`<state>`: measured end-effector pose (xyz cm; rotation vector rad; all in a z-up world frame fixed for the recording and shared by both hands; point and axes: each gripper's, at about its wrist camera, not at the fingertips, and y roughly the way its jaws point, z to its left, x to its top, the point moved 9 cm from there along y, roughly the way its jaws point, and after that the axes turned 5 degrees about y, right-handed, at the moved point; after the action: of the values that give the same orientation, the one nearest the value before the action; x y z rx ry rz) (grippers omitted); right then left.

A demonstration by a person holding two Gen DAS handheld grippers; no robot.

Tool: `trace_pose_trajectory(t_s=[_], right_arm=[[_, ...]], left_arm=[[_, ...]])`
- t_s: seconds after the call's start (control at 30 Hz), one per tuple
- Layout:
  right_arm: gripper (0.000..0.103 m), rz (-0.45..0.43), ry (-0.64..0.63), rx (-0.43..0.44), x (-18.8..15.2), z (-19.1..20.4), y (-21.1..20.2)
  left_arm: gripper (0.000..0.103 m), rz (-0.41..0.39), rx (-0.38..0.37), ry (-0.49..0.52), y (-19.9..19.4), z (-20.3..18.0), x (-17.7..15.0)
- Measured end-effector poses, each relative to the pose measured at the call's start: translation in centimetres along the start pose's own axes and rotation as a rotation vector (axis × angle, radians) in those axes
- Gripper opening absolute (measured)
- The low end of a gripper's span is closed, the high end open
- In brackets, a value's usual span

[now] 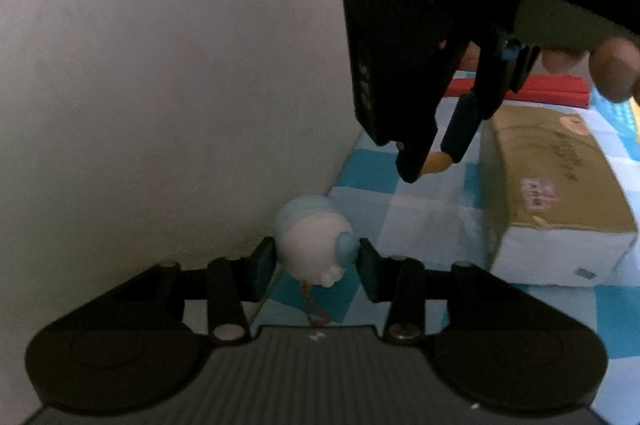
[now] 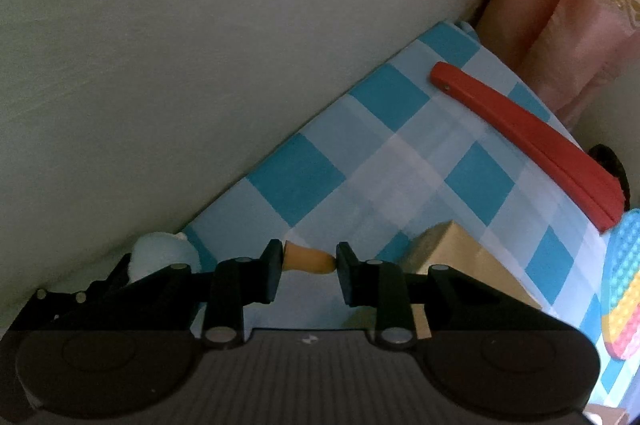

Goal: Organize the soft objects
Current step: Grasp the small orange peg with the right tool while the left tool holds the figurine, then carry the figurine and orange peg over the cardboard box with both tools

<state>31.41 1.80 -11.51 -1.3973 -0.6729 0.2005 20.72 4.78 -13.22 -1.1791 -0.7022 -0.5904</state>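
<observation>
My left gripper [image 1: 317,257] is shut on a small white and pale blue soft figure [image 1: 314,243] with a red cord, held above the blue checked cloth [image 1: 372,173] close to the wall. My right gripper [image 2: 308,265] is shut on a small orange soft piece [image 2: 307,260]. In the left wrist view the right gripper [image 1: 434,161] hangs above and to the right of the figure, the orange piece [image 1: 436,161] pinched at its tips. The pale blue figure [image 2: 160,255] and the left gripper show at the lower left of the right wrist view.
A tan and white tissue pack [image 1: 556,193] lies right of the figure; it also shows in the right wrist view [image 2: 460,257]. A red flat box [image 2: 532,141] lies farther back. A colourful bubble toy [image 2: 624,285] is at the right edge. A pink curtain [image 2: 560,5] hangs beyond.
</observation>
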Motion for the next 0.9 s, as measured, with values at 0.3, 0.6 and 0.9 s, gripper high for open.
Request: trace_pose_trajectory(t_s=[0.3,0.6,0.9], right_arm=[[0.033,-0.035,0.017,0.022,-2.9,-0.7,-5.0],[0.033,-0.061,0.081,0.01,-9.0,-3.0,-9.0],[0.033,-0.114,0.171,-0.025,-15.7,-6.6,-13.6]], left_arm=[[0.042,0.016,-0.127,0.085,-3.9,-1.4,-0.1],[0.042,-0.012,-0.208,0.16,-8.7,-3.4,0.0],[0.042,-0.045,-0.314,0.205,-13.0,-5.8,0.0]])
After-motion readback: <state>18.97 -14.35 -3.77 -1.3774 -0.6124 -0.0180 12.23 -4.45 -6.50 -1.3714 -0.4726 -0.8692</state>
